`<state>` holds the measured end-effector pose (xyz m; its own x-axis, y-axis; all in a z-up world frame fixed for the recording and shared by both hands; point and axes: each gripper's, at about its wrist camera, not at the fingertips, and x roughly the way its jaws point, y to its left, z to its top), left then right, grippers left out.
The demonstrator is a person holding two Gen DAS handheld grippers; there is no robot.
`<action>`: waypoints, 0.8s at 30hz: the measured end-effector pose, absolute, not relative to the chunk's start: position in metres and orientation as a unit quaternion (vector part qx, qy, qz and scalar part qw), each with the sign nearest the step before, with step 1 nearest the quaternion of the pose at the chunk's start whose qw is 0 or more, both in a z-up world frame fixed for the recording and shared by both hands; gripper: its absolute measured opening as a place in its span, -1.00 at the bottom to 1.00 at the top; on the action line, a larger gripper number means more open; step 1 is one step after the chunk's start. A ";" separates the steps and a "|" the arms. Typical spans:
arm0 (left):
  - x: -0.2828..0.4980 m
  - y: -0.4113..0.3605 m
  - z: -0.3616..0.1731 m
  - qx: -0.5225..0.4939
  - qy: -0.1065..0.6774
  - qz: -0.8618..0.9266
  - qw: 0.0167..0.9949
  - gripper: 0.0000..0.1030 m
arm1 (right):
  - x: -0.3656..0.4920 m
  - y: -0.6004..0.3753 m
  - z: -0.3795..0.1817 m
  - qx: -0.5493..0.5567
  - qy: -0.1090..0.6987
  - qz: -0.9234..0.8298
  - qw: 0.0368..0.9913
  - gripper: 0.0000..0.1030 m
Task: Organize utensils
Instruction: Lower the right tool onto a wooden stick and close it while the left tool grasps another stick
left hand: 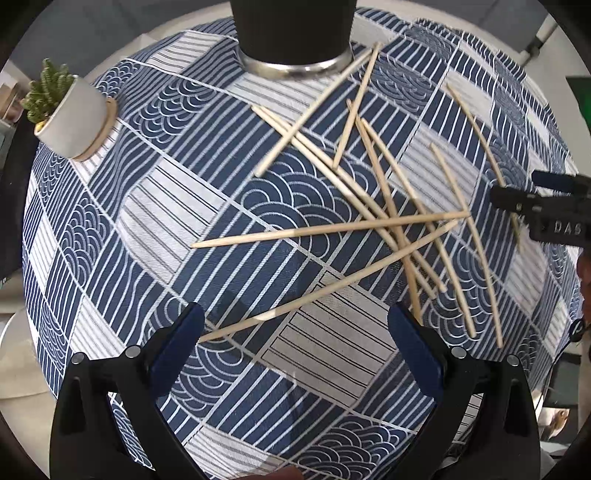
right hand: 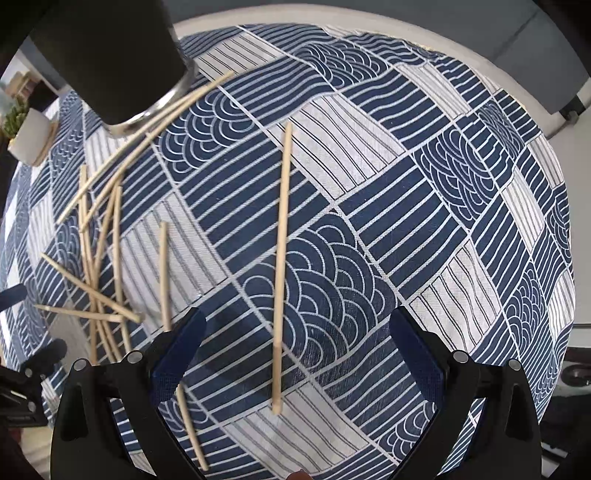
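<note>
Several wooden chopsticks (left hand: 384, 206) lie scattered and crossed on a blue and white patterned tablecloth (left hand: 147, 206). A black cup with a steel base (left hand: 293, 33) stands at the far edge. My left gripper (left hand: 295, 325) is open and empty, hovering over one chopstick (left hand: 325, 288) that runs between its fingers. In the right wrist view, my right gripper (right hand: 295, 332) is open and empty above a single chopstick (right hand: 281, 266) lying lengthwise between its fingers. The pile (right hand: 99, 266) lies to its left, near the cup (right hand: 107, 55). The right gripper also shows in the left wrist view (left hand: 517, 199).
A small white pot with a green plant (left hand: 70, 114) stands at the table's far left; it also shows in the right wrist view (right hand: 29, 136). The tablecloth (right hand: 424, 221) covers a round white table whose rim (right hand: 517, 74) shows at the far right.
</note>
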<state>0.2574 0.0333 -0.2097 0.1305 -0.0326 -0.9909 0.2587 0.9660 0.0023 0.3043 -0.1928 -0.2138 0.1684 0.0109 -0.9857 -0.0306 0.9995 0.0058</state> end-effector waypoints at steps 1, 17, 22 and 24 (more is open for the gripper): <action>0.258 0.033 -0.212 0.086 0.654 -0.100 0.745 0.89 | 0.306 -0.192 -0.216 -0.007 0.647 0.013 0.762 0.85; 0.273 0.032 -0.234 0.108 0.656 -0.117 0.738 0.93 | 0.312 -0.199 -0.225 0.000 0.631 0.020 0.775 0.88; 0.272 0.030 -0.232 0.080 0.653 -0.090 0.747 0.90 | 0.299 -0.197 -0.221 -0.002 0.629 0.020 0.777 0.66; 0.273 0.033 -0.229 0.069 0.651 -0.077 0.752 0.79 | 0.293 -0.196 -0.213 -0.006 0.625 0.026 0.780 -0.08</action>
